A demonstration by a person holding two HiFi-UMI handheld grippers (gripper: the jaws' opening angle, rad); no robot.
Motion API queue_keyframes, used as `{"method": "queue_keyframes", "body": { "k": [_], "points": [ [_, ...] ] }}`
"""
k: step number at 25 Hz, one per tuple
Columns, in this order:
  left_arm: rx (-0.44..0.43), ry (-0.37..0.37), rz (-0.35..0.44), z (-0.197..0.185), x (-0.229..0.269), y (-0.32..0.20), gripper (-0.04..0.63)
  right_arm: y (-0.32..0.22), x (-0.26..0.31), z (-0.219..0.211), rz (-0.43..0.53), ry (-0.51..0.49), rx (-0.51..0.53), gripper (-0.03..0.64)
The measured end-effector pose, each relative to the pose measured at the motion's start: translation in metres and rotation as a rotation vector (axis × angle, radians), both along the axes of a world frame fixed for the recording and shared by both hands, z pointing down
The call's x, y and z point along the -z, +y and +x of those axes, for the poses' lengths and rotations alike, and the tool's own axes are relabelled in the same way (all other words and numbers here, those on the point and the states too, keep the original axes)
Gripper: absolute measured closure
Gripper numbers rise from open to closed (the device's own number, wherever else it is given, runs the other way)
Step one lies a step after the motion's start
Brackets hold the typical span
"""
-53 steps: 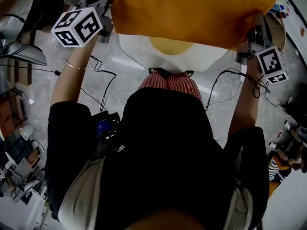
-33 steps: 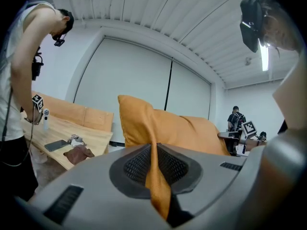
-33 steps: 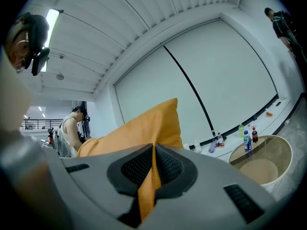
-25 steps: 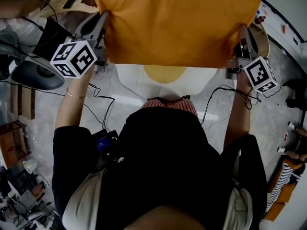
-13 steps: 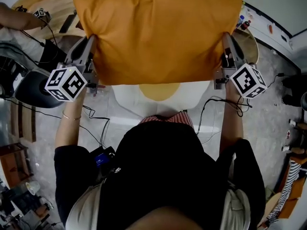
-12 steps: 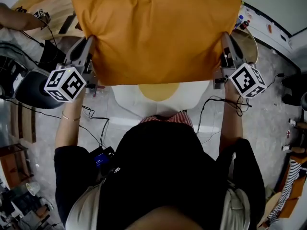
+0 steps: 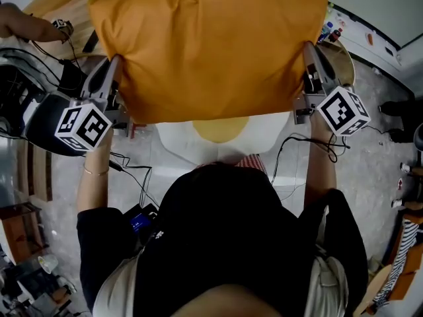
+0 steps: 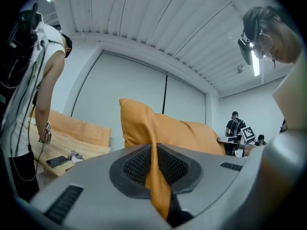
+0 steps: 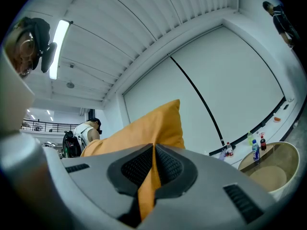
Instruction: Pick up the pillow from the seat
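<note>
A large orange pillow (image 7: 211, 48) hangs in the air in front of me, held up flat between both grippers. My left gripper (image 7: 115, 68) is shut on the pillow's left edge; a fold of its fabric (image 8: 156, 176) is pinched between the dark pads. My right gripper (image 7: 309, 58) is shut on the right edge, with orange fabric (image 9: 149, 181) squeezed between its pads. Below the pillow stands the white seat with a yellow centre (image 7: 218, 134), partly hidden by the pillow and my body.
A round wooden table with bottles (image 7: 340, 45) stands at the right, behind the right gripper. A dark round chair (image 7: 43, 121) sits at the left. Cables (image 7: 139, 174) trail over the grey floor. Another person's hand (image 7: 26, 25) reaches in at the top left near a wooden bench.
The pillow has risen higher and away from the seat, both grippers still clamped on its edges. The left gripper has drifted slightly left and down in view.
</note>
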State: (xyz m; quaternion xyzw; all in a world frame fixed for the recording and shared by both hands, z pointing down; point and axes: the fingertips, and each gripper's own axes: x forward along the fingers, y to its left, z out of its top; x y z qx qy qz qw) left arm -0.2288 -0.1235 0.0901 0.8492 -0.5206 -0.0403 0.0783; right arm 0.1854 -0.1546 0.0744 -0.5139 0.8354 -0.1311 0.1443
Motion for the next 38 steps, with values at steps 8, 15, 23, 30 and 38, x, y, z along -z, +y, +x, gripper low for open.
{"method": "queue_keyframes", "body": {
  "k": [8, 15, 23, 30, 38],
  "points": [
    [0.015, 0.008, 0.016, -0.003, 0.005, 0.009, 0.554, 0.003, 0.003, -0.003, 0.01, -0.001, 0.009, 0.586],
    [0.012, 0.021, 0.02, -0.005, 0.011, 0.012, 0.554, 0.005, 0.007, -0.005, 0.014, 0.003, 0.007, 0.586],
    [0.006, 0.025, 0.045, -0.002, 0.019, 0.008, 0.554, -0.001, 0.002, -0.004, 0.015, -0.004, 0.0, 0.589],
    [-0.004, 0.036, 0.027, -0.003, 0.012, 0.008, 0.554, 0.0, 0.002, -0.002, 0.009, 0.006, -0.006, 0.589],
    [-0.012, 0.061, 0.037, -0.003, 0.014, 0.007, 0.554, 0.001, 0.002, -0.003, 0.009, 0.015, -0.01, 0.589]
  ]
}}
